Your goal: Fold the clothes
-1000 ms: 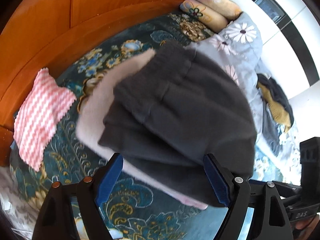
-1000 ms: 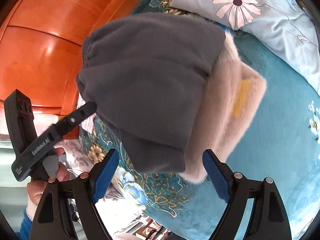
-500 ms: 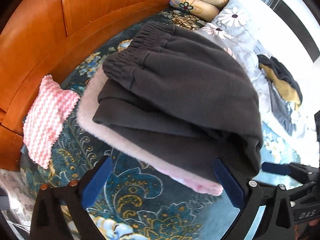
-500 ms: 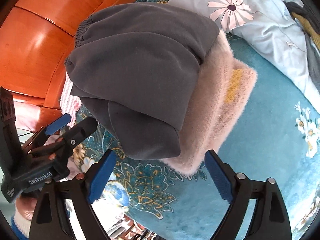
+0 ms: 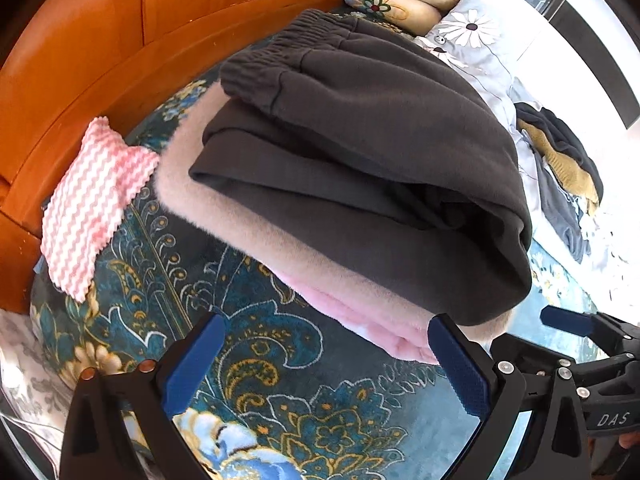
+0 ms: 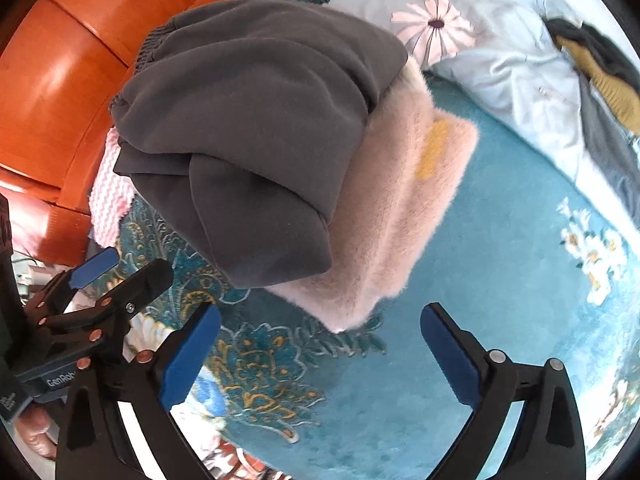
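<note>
Dark grey pants (image 5: 360,168) sit folded on top of the fluffy pink sweater (image 6: 400,208) on the bed (image 6: 500,280), both the left gripper (image 5: 324,364) and right gripper (image 6: 320,356) wide open with nothing in them, while that heap of clothes (image 5: 560,168) by the quilt looks unfolded.

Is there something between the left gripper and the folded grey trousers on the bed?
No. The left gripper is open, and only bare bedspread lies before the grey trousers atop the pink garment.
</note>
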Motion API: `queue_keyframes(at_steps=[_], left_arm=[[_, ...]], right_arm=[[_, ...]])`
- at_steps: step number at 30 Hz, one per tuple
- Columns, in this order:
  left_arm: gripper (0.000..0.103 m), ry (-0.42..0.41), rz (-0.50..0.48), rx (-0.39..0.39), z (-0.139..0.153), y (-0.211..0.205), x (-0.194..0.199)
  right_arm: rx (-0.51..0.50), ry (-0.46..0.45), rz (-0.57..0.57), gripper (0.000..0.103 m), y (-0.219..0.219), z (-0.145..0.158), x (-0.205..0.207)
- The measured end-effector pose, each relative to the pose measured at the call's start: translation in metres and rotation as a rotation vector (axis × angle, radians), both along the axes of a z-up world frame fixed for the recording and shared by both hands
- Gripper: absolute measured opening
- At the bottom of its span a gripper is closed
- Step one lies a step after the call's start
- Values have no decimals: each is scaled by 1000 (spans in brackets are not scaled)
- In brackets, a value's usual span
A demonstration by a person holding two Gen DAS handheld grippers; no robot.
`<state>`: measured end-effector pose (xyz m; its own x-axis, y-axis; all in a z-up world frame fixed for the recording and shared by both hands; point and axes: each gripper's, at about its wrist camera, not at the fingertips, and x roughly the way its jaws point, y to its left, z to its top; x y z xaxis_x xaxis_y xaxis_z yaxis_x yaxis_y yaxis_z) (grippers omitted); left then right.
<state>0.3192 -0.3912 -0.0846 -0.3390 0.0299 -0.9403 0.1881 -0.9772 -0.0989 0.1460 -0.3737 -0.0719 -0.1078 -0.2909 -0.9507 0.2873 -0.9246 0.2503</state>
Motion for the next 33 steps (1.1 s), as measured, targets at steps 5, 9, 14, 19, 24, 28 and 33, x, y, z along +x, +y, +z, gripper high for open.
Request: queue_keyframes(at_steps=[5, 9, 14, 19, 24, 28, 33], left_arm=[[103, 37, 13, -73, 0, 5, 9], [103, 57, 9, -88, -1, 8, 16], [103, 28, 4, -93, -7, 11, 17], [103, 8, 30, -96, -15, 11, 20], [103, 6, 48, -116, -19, 11, 22], [103, -1, 46, -119, -23, 12, 21], [103, -11, 47, -112, -26, 11, 18]], right_arm=[[19, 45, 1, 101, 3, 7, 3], [43, 80, 14, 101, 5, 10, 4], [63, 103, 21, 101, 12, 12, 2], [84, 124, 34, 101, 11, 15, 10], [90, 137, 45, 101, -5, 10, 13], [95, 136, 37, 101, -10, 3, 13], [103, 136, 49, 101, -14, -3, 13]])
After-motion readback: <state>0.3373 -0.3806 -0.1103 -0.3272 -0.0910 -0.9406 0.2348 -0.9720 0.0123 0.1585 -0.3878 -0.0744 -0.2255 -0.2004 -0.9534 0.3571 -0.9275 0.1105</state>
